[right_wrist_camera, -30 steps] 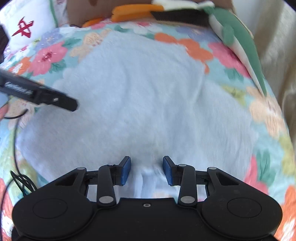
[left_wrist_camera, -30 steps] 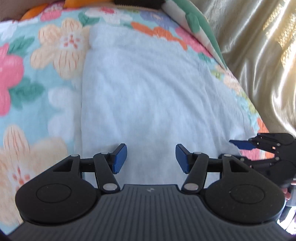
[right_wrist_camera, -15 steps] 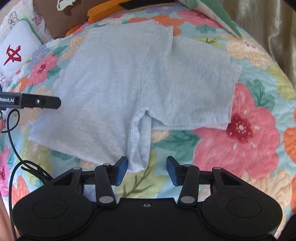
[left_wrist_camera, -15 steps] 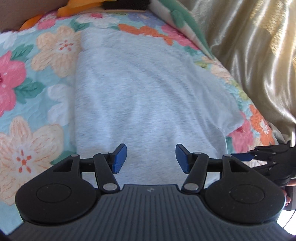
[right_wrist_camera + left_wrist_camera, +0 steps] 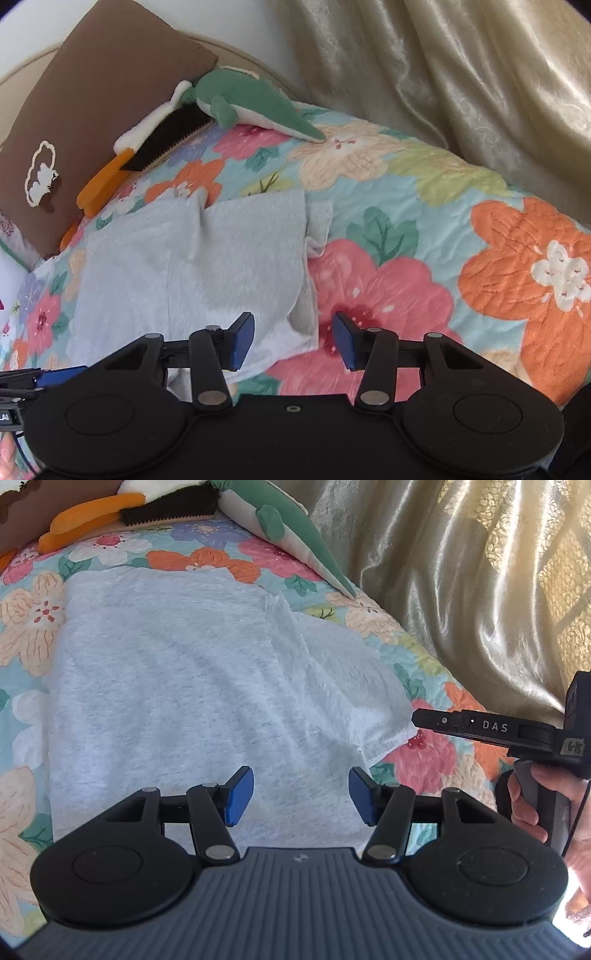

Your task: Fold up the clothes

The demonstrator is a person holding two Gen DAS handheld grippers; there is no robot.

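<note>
A light grey T-shirt (image 5: 177,686) lies flat on the floral bedspread (image 5: 33,627), one sleeve folded in at its right side. It also shows in the right wrist view (image 5: 192,266). My left gripper (image 5: 301,795) is open and empty above the shirt's near hem. My right gripper (image 5: 293,341) is open and empty above the shirt's right edge, where the folded sleeve ends. The right gripper also shows side-on at the right of the left wrist view (image 5: 491,729), held in a hand.
A brown pillow (image 5: 85,122), a green plush toy (image 5: 251,103) and an orange-and-black plush (image 5: 147,147) lie at the head of the bed. A cream curtain (image 5: 461,77) hangs along the bed's right side. Part of the left gripper (image 5: 33,376) is at lower left.
Both grippers have pulled back and up from the shirt. The right gripper has swung right, so the shirt now sits left of its view. The sleeve lies folded in.
</note>
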